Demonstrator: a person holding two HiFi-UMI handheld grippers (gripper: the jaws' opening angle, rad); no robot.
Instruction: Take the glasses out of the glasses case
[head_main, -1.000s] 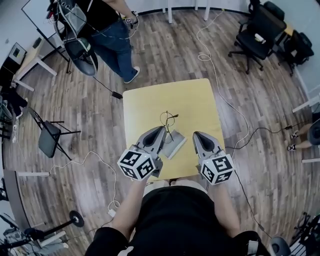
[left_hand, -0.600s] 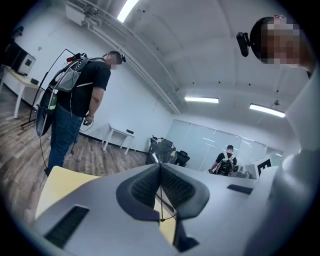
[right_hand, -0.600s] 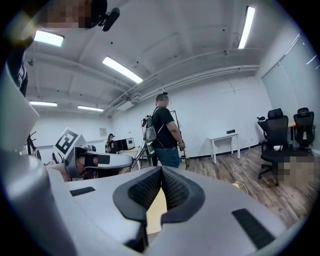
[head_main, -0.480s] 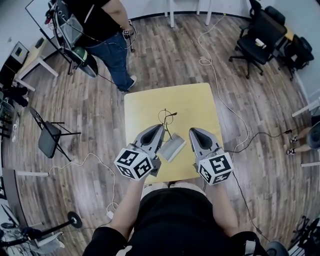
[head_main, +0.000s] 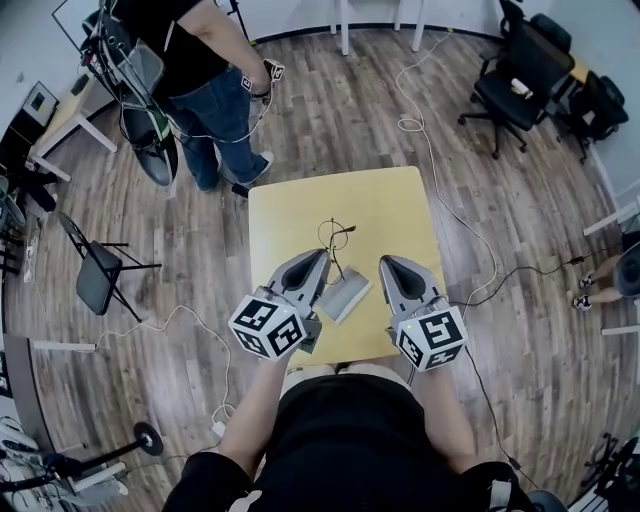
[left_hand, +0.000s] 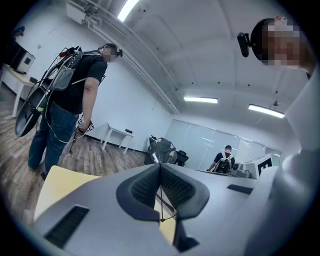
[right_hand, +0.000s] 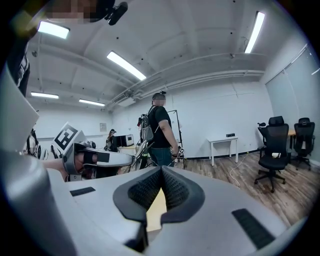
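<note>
Thin wire-framed glasses (head_main: 334, 236) are at the middle of the yellow table (head_main: 390, 205), just beyond my left gripper (head_main: 323, 256). That gripper is shut, and in the left gripper view a thin dark wire of the glasses (left_hand: 161, 210) runs between its pads. The grey glasses case (head_main: 347, 294) lies open on the table between my two grippers. My right gripper (head_main: 385, 262) hovers to the right of the case, shut with nothing between its pads (right_hand: 172, 192). The left gripper (right_hand: 95, 159) also shows in the right gripper view.
A person (head_main: 200, 70) with a backpack rig stands on the wood floor beyond the table's far left corner. Black office chairs (head_main: 525, 70) are at the far right. A white cable (head_main: 440, 190) trails along the floor right of the table, and a folding chair (head_main: 100, 275) stands at the left.
My right gripper has shifted slightly up and toward the case. The left gripper and glasses hold their place. The standing person has stepped to the left.
</note>
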